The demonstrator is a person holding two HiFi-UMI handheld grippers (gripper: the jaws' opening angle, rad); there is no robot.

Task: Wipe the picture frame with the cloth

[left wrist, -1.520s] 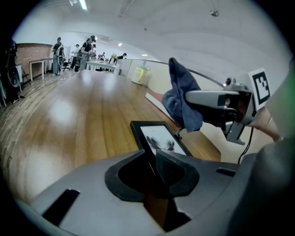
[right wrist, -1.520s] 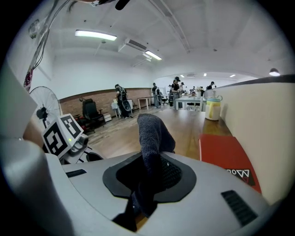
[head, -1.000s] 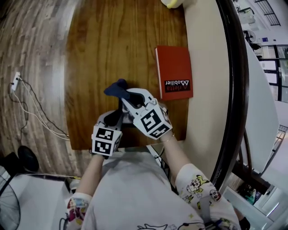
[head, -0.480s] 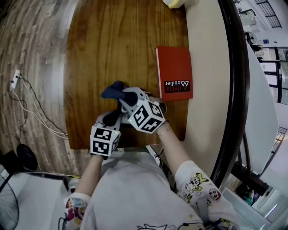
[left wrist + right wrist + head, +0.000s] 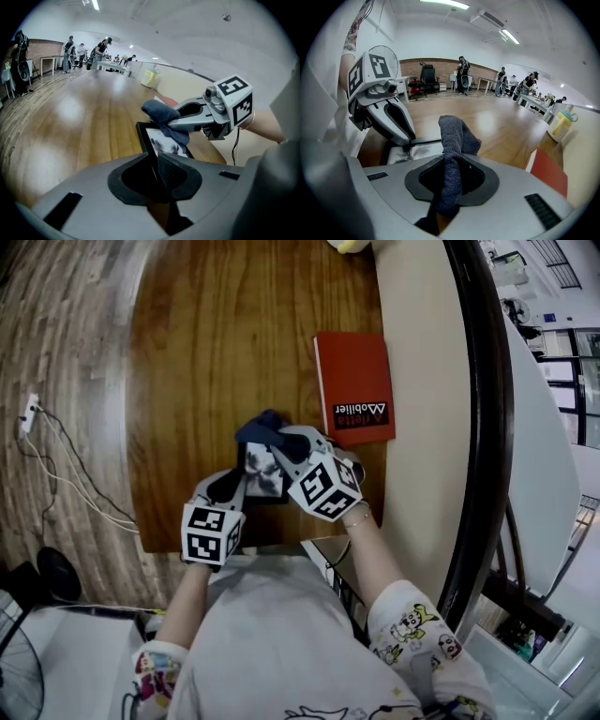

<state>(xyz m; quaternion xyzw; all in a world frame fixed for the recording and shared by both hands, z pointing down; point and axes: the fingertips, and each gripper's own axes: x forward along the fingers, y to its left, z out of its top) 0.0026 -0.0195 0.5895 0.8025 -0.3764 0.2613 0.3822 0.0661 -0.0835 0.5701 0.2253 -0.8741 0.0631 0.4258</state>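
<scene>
A black picture frame [image 5: 260, 476] with a grey photo is held near the wooden table's front edge. My left gripper [image 5: 232, 486] is shut on the frame's near left edge; in the left gripper view the frame [image 5: 165, 142] runs out from between its jaws. My right gripper [image 5: 277, 439] is shut on a dark blue cloth [image 5: 262, 426], which lies against the frame's far right part. In the left gripper view the cloth [image 5: 162, 115] drapes over the photo's top. In the right gripper view the cloth [image 5: 455, 138] stands up between the jaws, with the frame [image 5: 415, 151] and the left gripper [image 5: 404, 133] behind it.
A red book [image 5: 353, 390] lies on the table [image 5: 206, 334] to the right, and a yellow object [image 5: 348, 246] shows at the far edge. A beige curved surface [image 5: 422, 381] borders the table on the right. Cables [image 5: 66, 474] trail over the floor on the left.
My right gripper has moved to the right and down with the cloth, and the photo now shows beside it. The left gripper has kept still on the frame.
</scene>
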